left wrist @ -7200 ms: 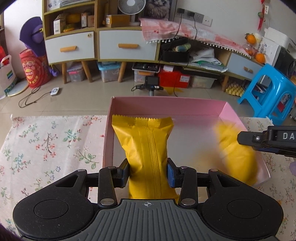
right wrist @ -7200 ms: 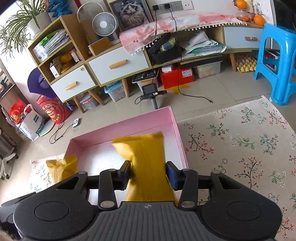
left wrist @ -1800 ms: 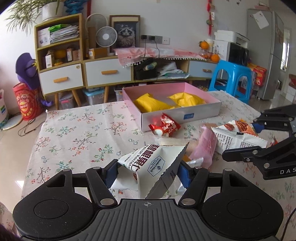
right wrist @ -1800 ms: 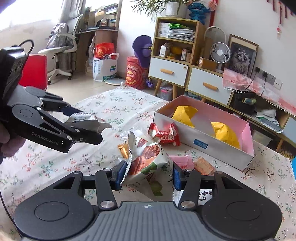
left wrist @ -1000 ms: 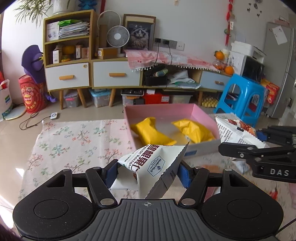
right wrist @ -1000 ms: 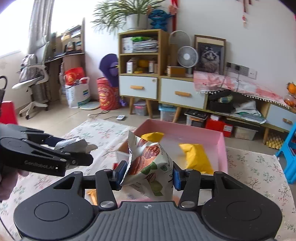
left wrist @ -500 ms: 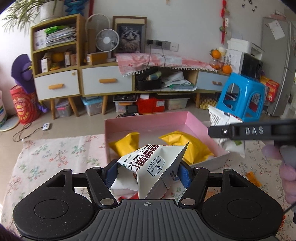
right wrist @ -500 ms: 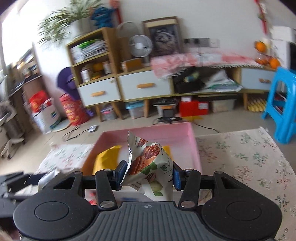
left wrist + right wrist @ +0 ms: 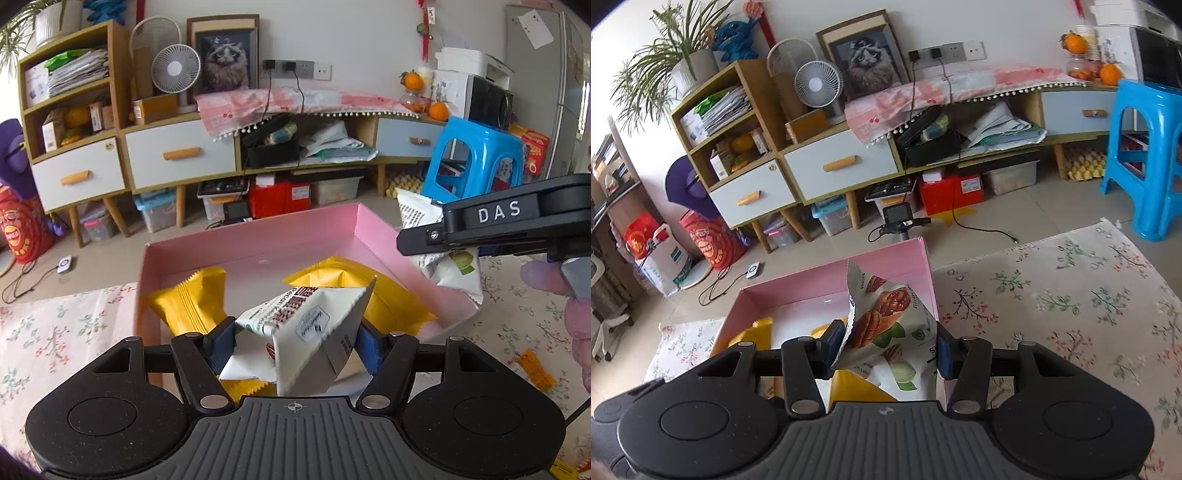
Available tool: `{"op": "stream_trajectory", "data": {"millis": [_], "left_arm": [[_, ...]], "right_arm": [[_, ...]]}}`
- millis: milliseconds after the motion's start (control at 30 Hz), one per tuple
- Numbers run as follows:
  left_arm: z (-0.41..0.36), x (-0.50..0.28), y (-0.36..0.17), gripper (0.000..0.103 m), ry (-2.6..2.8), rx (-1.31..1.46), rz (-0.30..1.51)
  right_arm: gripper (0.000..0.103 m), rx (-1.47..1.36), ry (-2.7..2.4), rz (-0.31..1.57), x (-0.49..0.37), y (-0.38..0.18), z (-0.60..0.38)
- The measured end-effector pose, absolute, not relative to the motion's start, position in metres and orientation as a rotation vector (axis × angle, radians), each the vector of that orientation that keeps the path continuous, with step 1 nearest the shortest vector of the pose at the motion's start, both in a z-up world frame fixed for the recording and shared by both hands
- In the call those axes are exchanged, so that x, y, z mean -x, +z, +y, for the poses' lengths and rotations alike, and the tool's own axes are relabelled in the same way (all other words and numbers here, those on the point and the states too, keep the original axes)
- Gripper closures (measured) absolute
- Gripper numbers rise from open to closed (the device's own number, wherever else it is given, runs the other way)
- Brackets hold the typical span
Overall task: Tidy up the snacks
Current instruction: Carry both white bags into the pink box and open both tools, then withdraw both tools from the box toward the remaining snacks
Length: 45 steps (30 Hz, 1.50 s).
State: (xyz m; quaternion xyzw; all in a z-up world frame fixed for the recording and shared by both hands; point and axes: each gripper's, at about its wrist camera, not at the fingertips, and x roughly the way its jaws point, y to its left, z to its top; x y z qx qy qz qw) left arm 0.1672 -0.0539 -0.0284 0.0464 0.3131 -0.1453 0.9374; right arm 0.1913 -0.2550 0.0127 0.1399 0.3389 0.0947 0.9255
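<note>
Up close, two wrist cameras each look forward along a black hand-held gripper, both over a shallow pink cardboard box (image 9: pixel 255 242) that sits on a table covered by a white floral cloth (image 9: pixel 55 325).

From the left wrist view, the left gripper (image 9: pixel 293 341) is clamped on a white crinkled snack pouch with dark printed lettering (image 9: pixel 310 328), its blue pads pressing the pouch from both sides. The pouch hangs over the near part of the box. Inside the box lie two yellow foil snack packets, one toward the left wall (image 9: pixel 192 302) and one toward the right (image 9: pixel 391 299). A small orange wrapped snack (image 9: pixel 535 373) lies on the cloth to the right of the box.

At the right edge of that view, the right gripper (image 9: pixel 400 242) reaches in from the side over the box's right wall, held by a hand in a pale purple glove (image 9: pixel 565 295).

From the right wrist view, the right gripper (image 9: pixel 890 347) is closed on a white snack bag printed with brown nuts and green fruit (image 9: pixel 890 332), which stands upright between the blue pads above the box's right side (image 9: pixel 929 273).

Behind the table stand wooden drawer units (image 9: pixel 177 155) and a blue plastic stool (image 9: pixel 476 158).
</note>
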Motion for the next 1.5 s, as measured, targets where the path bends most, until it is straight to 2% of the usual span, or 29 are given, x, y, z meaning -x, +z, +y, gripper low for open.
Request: {"op": "stream_trajectory", "data": {"millis": [400,467,533,600,733,967,1167,1500], "left_arm": [[-0.058,-0.200,-0.047,0.040,-0.242,-0.132,0.672],[-0.056,-0.201,-0.047,0.039,-0.243,-0.120,0.666],[-0.056,-0.201,-0.047,0.033,-0.247,-0.119,0.664],[-0.056,-0.199,-0.046,0.026,-0.249,-0.122,0.667],[-0.054,-0.196,-0.040,0.014,-0.242,-0.112,0.662],[-0.048,-0.186,-0.022,0.007,-0.249,-0.050,0.666],[-0.044,-0.168,-0.007,0.005,-0.255,-0.051,0.652],[-0.031,-0.130,0.013,0.004,-0.271,-0.010,0.666]], "right_arm": [[0.065,-0.297,0.200,0.705,-0.223,-0.008,-0.253],[0.064,-0.290,0.199,0.703,-0.225,-0.008,-0.251],[0.063,-0.290,0.197,0.695,-0.226,-0.007,-0.251],[0.059,-0.290,0.194,0.682,-0.224,-0.006,-0.252],[0.036,-0.297,0.216,0.668,-0.221,0.001,-0.252],[0.023,-0.239,0.216,0.639,-0.210,0.018,-0.246],[0.017,-0.222,0.190,0.620,-0.197,0.036,-0.254],[0.013,-0.201,0.160,0.602,-0.164,0.059,-0.262]]}}
